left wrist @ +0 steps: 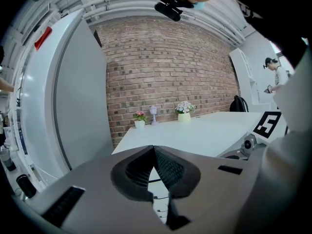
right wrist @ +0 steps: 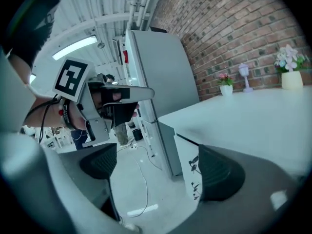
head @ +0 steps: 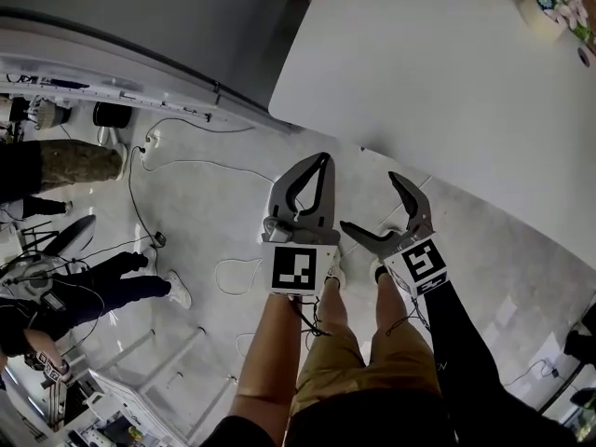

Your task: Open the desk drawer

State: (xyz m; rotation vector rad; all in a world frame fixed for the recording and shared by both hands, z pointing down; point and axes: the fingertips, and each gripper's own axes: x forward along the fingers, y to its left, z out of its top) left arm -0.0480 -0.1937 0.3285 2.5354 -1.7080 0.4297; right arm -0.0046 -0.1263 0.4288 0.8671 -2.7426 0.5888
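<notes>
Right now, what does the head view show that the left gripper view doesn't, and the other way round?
Only the head view shows the holder's tan shorts and a bystander's white shoe. Only the left gripper view shows the brick wall, a pink flower pot and a black bag. Both show the white desk, the pale flower pot, the left gripper with jaws shut and the right gripper with jaws apart.

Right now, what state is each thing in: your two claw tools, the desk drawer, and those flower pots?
left gripper: jaws shut, holding nothing.
right gripper: jaws wide apart, empty.
desk drawer: looks shut, front flush, nothing pulled out; neither gripper touches it.
large flower pot: upright on the desk.
small flower pot: upright on the desk.
</notes>
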